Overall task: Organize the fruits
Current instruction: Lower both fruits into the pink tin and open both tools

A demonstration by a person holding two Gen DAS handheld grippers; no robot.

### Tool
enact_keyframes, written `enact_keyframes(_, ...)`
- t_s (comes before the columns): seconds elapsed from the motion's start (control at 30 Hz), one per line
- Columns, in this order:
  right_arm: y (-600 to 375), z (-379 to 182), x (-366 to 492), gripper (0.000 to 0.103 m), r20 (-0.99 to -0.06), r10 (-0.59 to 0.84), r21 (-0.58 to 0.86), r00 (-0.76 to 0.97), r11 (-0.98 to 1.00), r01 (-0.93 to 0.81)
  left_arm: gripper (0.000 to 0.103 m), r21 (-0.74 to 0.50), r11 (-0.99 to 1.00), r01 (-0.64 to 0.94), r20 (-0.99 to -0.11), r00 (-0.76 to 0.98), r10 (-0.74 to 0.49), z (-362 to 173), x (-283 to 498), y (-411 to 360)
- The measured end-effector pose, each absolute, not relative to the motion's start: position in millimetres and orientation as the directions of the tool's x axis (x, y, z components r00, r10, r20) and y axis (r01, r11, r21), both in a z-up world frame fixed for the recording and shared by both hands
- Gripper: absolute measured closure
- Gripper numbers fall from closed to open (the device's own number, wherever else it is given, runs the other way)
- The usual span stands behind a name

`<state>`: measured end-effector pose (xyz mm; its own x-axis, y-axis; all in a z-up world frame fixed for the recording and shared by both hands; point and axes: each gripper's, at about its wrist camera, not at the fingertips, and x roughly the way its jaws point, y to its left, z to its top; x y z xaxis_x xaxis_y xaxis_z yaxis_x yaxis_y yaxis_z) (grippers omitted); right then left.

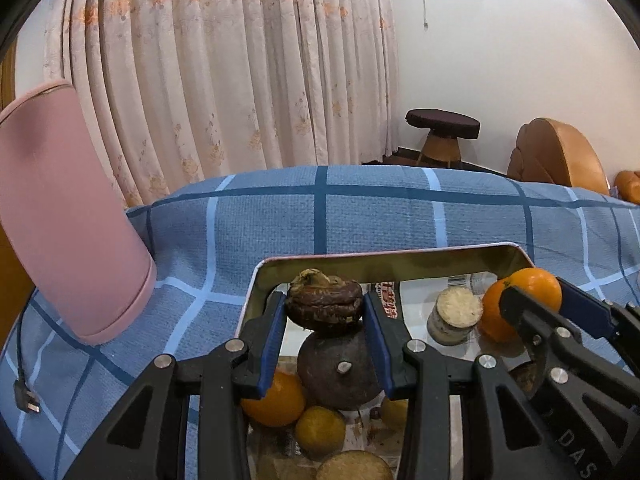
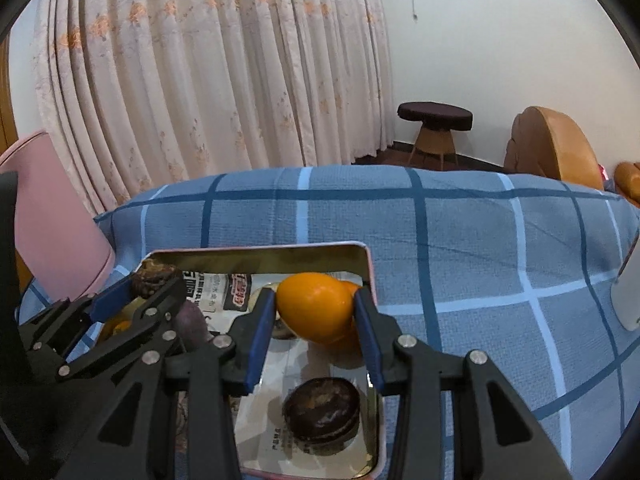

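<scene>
The orange fruit (image 2: 314, 307) sat clamped between the blue pads of the right claw (image 2: 315, 312), held over the far right part of the metal tin (image 2: 260, 255), with another orange piece just beneath it and a dark round fruit (image 2: 322, 409) lying on the tin floor nearer the camera. To its left, the left claw (image 1: 325, 312) was closed on a wrinkled dark brown fruit (image 1: 325, 306), held above a dark round fruit with a stub stem (image 1: 338, 372) in the left half of the same tin. Both claws were thus loaded and side by side over one container, the right one nearer the tin's right wall, the left one nearer its left wall. The relation that seemed to matter next was this: each fruit hung straight above the tin's floor, so a release would call for a short drop rather than a sideways reach, and the orange's longer axis ran across the pads. Oranges (image 1: 274, 400) and a pale cut disc (image 1: 458, 307) crowded the tin. It rested on a blue checked bed cover (image 2: 480, 240), a pink cylinder (image 1: 60, 208) standing at far left.
</scene>
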<state>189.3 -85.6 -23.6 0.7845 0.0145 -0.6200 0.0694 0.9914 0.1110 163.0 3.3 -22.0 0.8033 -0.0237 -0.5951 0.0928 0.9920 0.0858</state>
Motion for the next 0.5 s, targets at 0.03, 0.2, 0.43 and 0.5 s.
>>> enact_keyframes(0.03,-86,-24,189,0.060,-0.619,0.009,0.105,0.785,0.992,0.071,0.062,0.103,0.991,0.090,-0.591,0.807,-0.012,-21,162,2)
enact_keyframes(0.2,-84,-23,190,0.060,-0.615,0.012,0.102,0.789,0.993,0.064,0.062,0.092,0.992,0.082,-0.592,0.806,-0.012,-21,164,5)
enact_keyframes(0.43,-86,-22,208,0.058,-0.599,0.188,0.250,0.778,0.967,-0.042,0.062,0.025,0.998,0.058,-0.609,0.793,-0.030,-19,168,20)
enact_keyframes(0.5,-88,-23,211,0.055,-0.581,0.265,0.320,0.770,0.944,-0.084,0.061,0.022,0.997,0.080,-0.609,0.792,-0.050,-19,166,16)
